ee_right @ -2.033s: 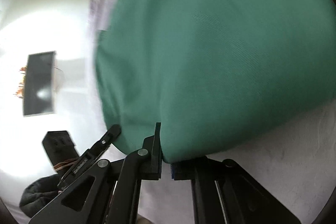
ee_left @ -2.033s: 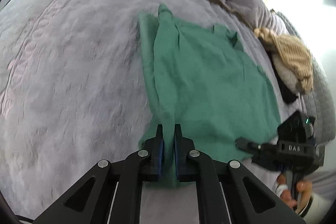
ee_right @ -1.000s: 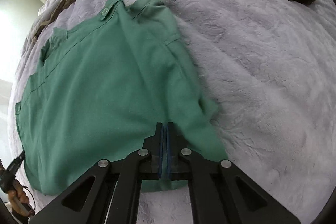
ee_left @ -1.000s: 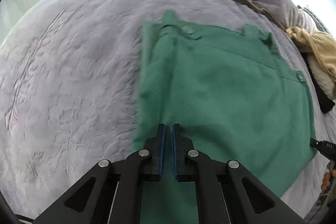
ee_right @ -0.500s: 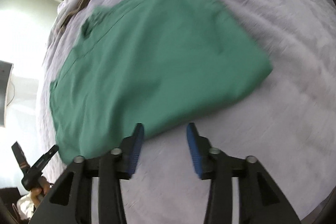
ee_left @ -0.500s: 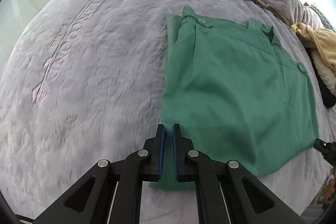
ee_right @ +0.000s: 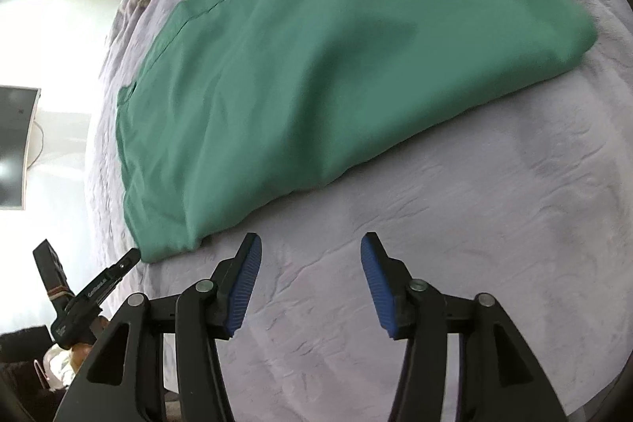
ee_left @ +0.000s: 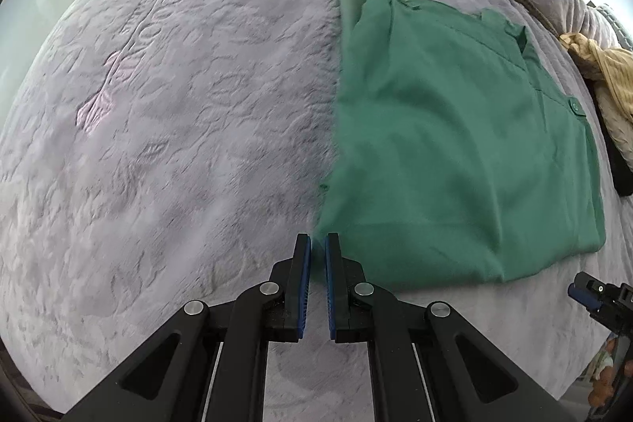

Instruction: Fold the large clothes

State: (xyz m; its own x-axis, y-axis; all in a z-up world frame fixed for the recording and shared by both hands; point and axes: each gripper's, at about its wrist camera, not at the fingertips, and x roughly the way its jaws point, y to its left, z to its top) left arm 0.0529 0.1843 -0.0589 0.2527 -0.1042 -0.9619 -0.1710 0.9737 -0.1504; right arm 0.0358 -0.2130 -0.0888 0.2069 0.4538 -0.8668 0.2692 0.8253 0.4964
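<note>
Left gripper jaws narrow, at the green shirt's 7 o'clock corner, grip uncertain; right gripper wide, empty. Withdrawing left could drag the fold open.

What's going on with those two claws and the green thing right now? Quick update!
Left gripper nearly shut at green garment's near corner, grip unclear. Right gripper open, off the cloth. Garment folded flat on the bed. Nothing in the way.
</note>
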